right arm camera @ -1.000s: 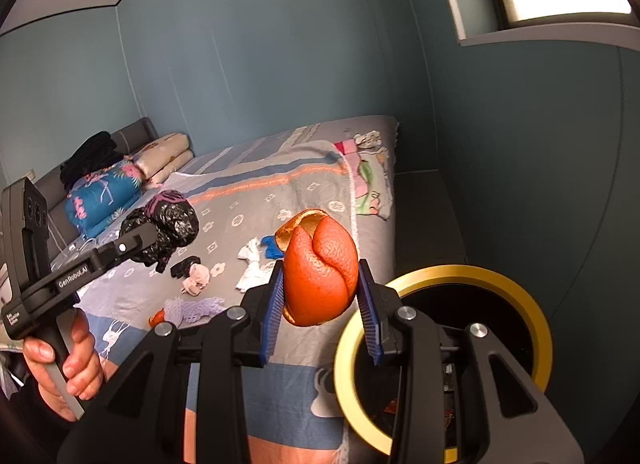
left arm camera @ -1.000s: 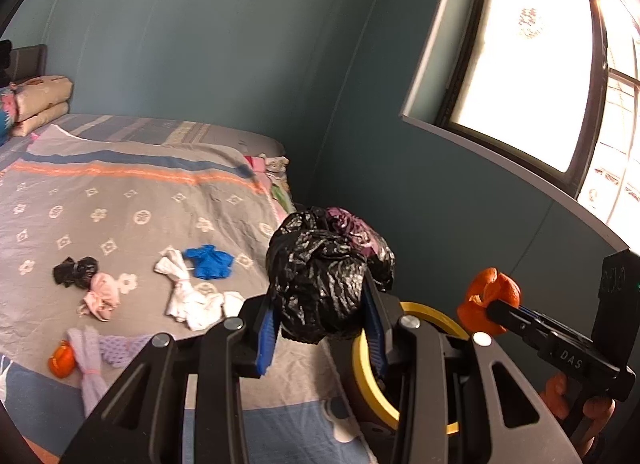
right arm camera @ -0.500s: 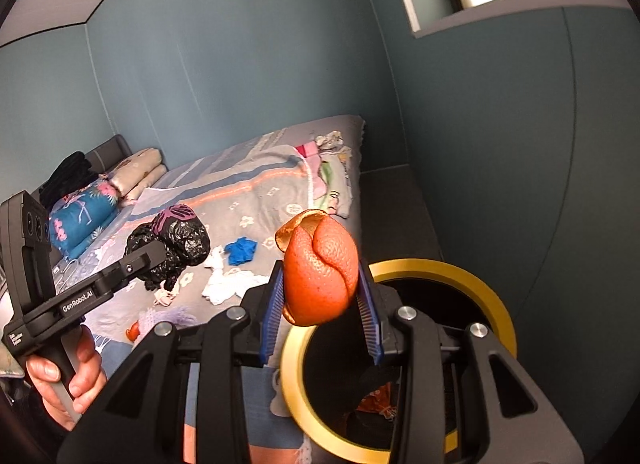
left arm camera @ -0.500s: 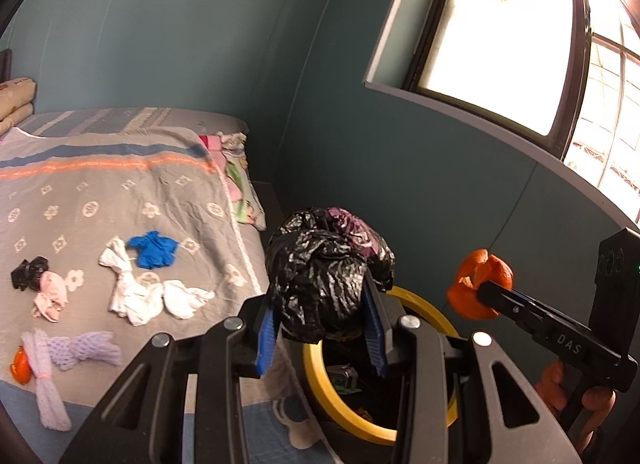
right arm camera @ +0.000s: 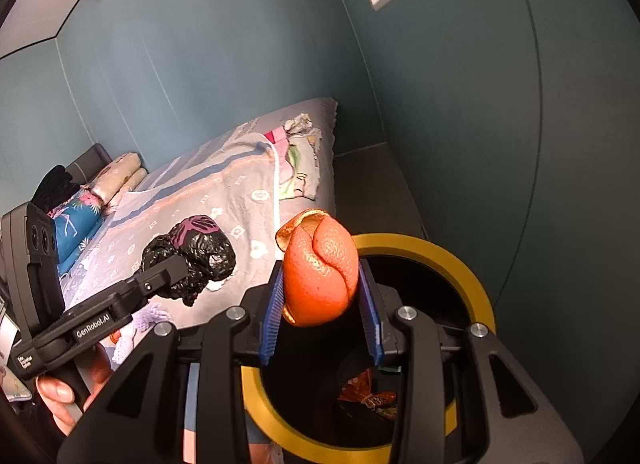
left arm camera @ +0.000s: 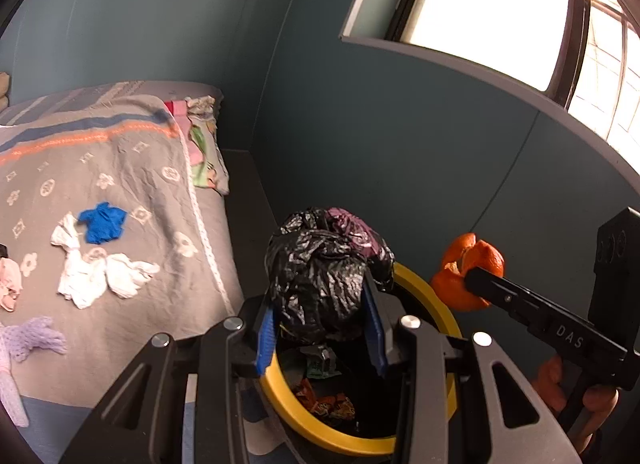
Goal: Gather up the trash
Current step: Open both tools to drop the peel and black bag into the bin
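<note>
My left gripper is shut on a crumpled black plastic bag, held over the near rim of a yellow-rimmed black trash bin. My right gripper is shut on a curled orange peel, above the same bin. In the left wrist view the orange peel hangs at the right past the bin's rim. From the right wrist view the black bag sits at the left, over the bed edge. Wrappers lie inside the bin.
A bed with a grey patterned blanket lies at the left, carrying a blue glove, white cloth pieces and a lilac knitted piece. The teal wall stands close behind the bin, under a window sill.
Both grippers swung right and downward from over the bed toward the bin, each keeping its load. The bin's opening now fills more of both views.
</note>
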Tool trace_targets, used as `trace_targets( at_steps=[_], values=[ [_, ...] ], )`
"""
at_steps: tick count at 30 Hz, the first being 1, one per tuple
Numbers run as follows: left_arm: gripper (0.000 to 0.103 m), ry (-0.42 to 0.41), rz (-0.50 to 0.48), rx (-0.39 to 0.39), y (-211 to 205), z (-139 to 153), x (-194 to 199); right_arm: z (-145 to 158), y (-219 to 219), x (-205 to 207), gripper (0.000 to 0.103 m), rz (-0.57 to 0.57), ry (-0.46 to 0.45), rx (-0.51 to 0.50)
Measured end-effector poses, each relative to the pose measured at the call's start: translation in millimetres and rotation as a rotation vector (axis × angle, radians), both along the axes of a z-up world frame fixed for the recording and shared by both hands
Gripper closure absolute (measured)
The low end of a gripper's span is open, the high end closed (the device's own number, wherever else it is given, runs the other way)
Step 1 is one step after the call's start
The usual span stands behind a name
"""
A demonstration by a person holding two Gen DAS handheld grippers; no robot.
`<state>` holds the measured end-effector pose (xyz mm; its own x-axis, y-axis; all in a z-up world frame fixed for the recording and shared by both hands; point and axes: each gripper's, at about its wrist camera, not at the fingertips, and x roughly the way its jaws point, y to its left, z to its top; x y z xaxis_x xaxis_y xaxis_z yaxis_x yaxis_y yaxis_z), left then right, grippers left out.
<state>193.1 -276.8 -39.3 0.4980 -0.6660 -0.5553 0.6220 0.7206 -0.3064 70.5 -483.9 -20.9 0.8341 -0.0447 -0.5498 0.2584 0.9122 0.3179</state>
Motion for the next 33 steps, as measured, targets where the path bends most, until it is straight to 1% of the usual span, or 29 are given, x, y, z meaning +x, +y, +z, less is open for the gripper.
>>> trace_targets(
  at_steps=[8,10,12,14,15,18,20,21,23,26,29,31,33],
  values=[
    [0.068,0.030,-0.033,0.022,-25,-20,-2,-16,-16,3,0.068,-0.039,0.025,0.029],
    [0.068,0.034,-0.038,0.025,-28,-22,-2,-18,-19,5,0.067,-0.048,0.034,0.033],
    [0.066,0.046,-0.046,0.018,-30,-25,-1,-20,-23,5,0.064,-0.065,0.045,0.043],
    [0.061,0.062,-0.050,0.005,-30,-26,0,-23,-27,7,0.061,-0.076,0.049,0.062],
    [0.055,0.070,-0.052,-0.005,-29,-27,1,-24,-29,7,0.059,-0.079,0.050,0.069],
    [0.042,0.073,-0.038,-0.020,-23,-27,2,-25,-34,5,0.058,-0.094,0.051,0.079],
    [0.038,0.070,-0.029,-0.026,-18,-26,3,-25,-34,3,0.058,-0.104,0.050,0.078],
    [0.035,0.067,-0.023,-0.029,-14,-26,4,-24,-34,2,0.057,-0.106,0.049,0.080],
    [0.033,0.054,-0.013,-0.024,-9,-24,3,-23,-32,2,0.057,-0.105,0.051,0.080],
    [0.030,0.010,0.007,-0.003,1,-20,1,-19,-27,2,0.057,-0.098,0.050,0.066],
    [0.028,-0.009,0.025,0.007,11,-15,1,-13,-18,6,0.057,-0.089,0.044,0.057],
    [0.026,-0.015,0.043,0.009,20,-12,2,-12,-17,5,0.056,-0.081,0.040,0.051],
    [0.023,-0.027,0.066,0.009,32,-8,3,-8,-10,4,0.053,-0.068,0.034,0.045]
  ],
)
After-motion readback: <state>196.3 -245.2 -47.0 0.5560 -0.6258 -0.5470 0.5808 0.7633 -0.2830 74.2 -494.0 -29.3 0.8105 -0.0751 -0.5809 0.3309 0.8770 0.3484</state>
